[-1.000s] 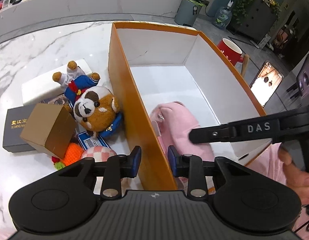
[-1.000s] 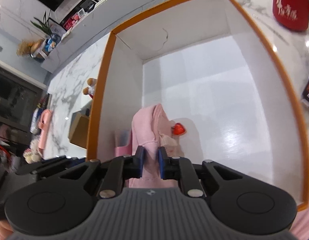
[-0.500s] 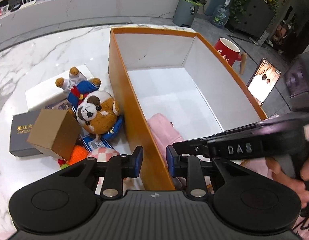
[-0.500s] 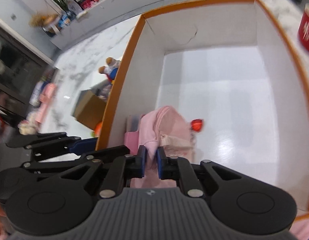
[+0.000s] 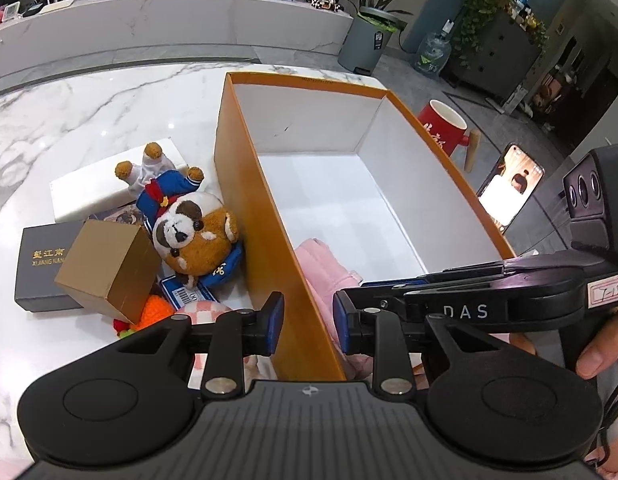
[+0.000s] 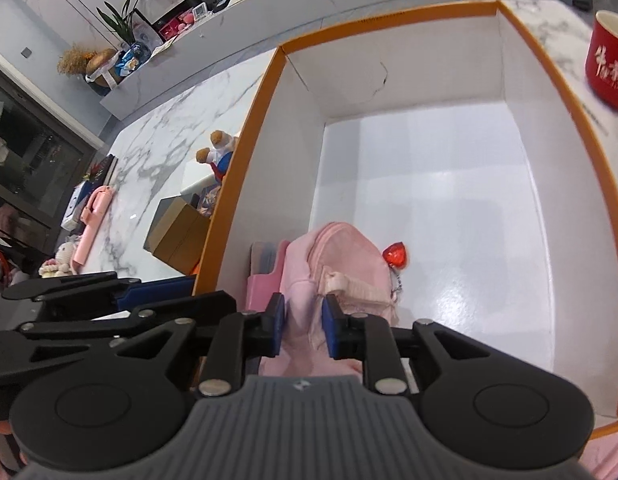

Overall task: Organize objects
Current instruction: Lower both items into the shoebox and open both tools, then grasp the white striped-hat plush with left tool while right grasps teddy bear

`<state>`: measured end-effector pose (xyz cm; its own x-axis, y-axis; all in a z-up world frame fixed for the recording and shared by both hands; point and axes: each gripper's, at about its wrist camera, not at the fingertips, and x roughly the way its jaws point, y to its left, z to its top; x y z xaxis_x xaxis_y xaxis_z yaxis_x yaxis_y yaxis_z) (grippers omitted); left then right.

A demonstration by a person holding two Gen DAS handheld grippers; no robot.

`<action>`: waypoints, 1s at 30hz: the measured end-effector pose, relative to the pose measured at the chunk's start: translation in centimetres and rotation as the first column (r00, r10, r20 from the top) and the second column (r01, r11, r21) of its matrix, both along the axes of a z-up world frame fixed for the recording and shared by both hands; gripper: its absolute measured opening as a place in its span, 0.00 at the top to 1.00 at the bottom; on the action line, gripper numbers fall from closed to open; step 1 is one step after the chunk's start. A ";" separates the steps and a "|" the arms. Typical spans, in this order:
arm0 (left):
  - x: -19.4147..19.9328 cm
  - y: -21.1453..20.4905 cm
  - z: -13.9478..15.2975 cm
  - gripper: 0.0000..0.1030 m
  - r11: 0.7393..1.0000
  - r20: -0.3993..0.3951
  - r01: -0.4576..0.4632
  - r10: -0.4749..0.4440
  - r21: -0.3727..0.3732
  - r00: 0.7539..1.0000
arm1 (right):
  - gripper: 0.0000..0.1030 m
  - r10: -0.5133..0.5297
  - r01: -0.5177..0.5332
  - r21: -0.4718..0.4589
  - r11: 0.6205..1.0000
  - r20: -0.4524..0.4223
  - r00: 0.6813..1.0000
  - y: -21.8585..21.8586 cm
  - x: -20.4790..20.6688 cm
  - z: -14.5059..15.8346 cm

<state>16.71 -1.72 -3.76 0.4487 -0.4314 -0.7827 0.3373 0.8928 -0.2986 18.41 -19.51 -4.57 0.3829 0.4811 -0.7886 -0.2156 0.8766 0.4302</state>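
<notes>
An orange box (image 5: 245, 184) with a white inside stands on the marble table; it also shows in the right wrist view (image 6: 253, 148). A pink pouch (image 6: 341, 264) with a red heart charm (image 6: 396, 255) lies in the box's near corner, also seen in the left wrist view (image 5: 329, 268). My right gripper (image 6: 303, 320) has opened slightly, its pads on either side of the pouch's near end. My left gripper (image 5: 309, 322) is open and straddles the box's near left wall. A plush dog (image 5: 189, 224), a brown carton (image 5: 109, 268) and a black box (image 5: 41, 268) lie left of the orange box.
A white box (image 5: 93, 188), an orange knit toy (image 5: 155, 312) and a checked pink item (image 5: 201, 310) lie left of the orange box. A red mug (image 5: 443, 128) and a lit phone (image 5: 509, 188) are at its right. A pink handheld item (image 6: 91, 220) lies far left.
My right gripper's fingers have parted from the pink pouch, which now rests on the box floor. Both grippers have drawn back and up a little.
</notes>
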 end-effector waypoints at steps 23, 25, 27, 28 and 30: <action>-1.5 2.5 2.3 0.59 0.996 0.036 -0.032 0.035 -0.084 0.999 | 0.71 -0.023 0.020 0.049 0.999 0.068 0.997 -0.9 -1.0 2.0; -2.1 3.1 2.9 0.58 0.997 0.044 -0.044 0.047 -0.069 0.998 | 0.71 0.001 -0.007 0.052 0.999 0.113 0.994 -0.3 -1.7 3.0; -2.7 3.6 3.2 0.54 0.998 0.053 -0.045 0.047 -0.046 0.997 | 0.71 0.030 -0.037 0.045 0.998 0.153 0.988 0.4 -2.3 4.0; -2.9 3.9 3.3 0.48 0.998 0.055 -0.044 0.046 -0.033 0.997 | 0.71 0.045 -0.052 0.038 0.998 0.170 0.984 0.9 -2.6 4.4; -3.3 4.3 3.0 0.40 0.999 0.048 -0.041 0.041 -0.003 0.998 | 0.71 0.076 -0.081 0.019 0.997 0.196 0.978 1.8 -3.1 5.0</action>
